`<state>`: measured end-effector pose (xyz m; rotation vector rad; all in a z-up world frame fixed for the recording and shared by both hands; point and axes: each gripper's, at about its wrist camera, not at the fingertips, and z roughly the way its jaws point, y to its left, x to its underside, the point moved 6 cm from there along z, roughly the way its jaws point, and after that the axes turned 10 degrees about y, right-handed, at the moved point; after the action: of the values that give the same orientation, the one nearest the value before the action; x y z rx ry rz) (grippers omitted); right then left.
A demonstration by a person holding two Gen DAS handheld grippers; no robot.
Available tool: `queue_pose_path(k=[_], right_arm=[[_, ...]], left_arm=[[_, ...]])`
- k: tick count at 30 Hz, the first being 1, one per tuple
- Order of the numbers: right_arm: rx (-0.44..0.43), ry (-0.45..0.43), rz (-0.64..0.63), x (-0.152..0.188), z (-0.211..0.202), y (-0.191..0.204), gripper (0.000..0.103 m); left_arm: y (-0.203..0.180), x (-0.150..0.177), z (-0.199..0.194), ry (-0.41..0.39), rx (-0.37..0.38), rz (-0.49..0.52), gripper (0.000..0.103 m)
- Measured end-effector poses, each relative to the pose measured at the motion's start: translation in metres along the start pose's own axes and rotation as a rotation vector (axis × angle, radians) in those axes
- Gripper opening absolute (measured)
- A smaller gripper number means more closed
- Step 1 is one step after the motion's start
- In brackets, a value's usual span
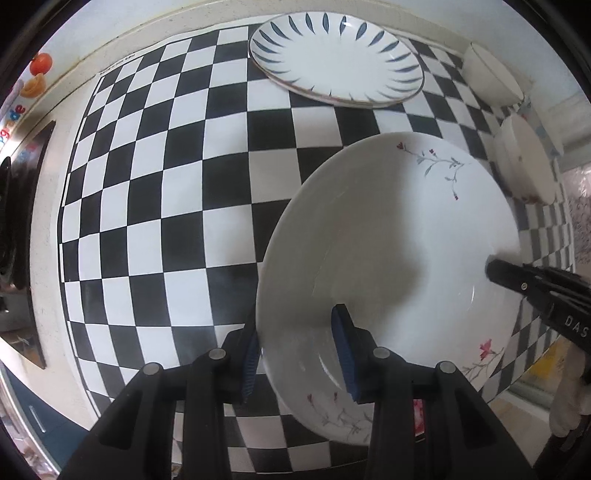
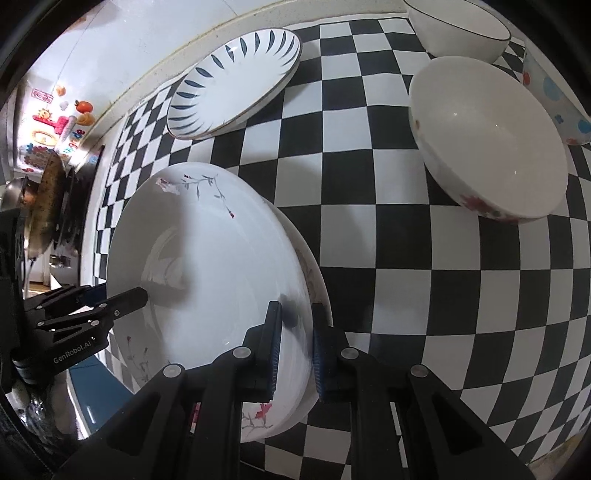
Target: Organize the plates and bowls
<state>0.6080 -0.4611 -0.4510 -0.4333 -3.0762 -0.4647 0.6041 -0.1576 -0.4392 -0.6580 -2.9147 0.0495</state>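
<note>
While both tools clamp opposite rims, one floral plate hovering low over its twin.

Left gripper [image 1: 298,350] nearly closed, blue ribbed pads pinching the near rim of the white ceramic plate with red-and-grey flower sprigs [image 1: 399,236]; right gripper [image 2: 295,345] narrowed tight on the far edge of that same plate, so a two-handed hold, plate spanning straight across between the tools. Just beneath, visible in the right wrist view, a second matching floral plate [image 2: 308,266] peeking out along one side, slightly offset, contact between the two unclear. Coming move, by my reckoning: straight down, with a small nudge to centre. Beyond, on the black-and-white chequered mat [image 1: 166,206]: a blue-leaf-patterned white plate [image 1: 336,59], a white floral bowl [image 2: 487,144] and a dark-rimmed white bowl [image 2: 458,29], well apart.
</note>
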Motion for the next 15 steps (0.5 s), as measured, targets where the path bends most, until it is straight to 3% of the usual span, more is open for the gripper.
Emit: queue_pose_path(k=[10, 15], right_arm=[[0.012, 0.033, 0.011, 0.002, -0.001, 0.0, 0.016], [0.045, 0.101, 0.033, 0.005, 0.001, 0.002, 0.016]], left_arm=[[-0.003, -0.004, -0.005, 0.006, -0.015, 0.012, 0.034], [-0.005, -0.002, -0.012, -0.011, -0.013, 0.014, 0.034]])
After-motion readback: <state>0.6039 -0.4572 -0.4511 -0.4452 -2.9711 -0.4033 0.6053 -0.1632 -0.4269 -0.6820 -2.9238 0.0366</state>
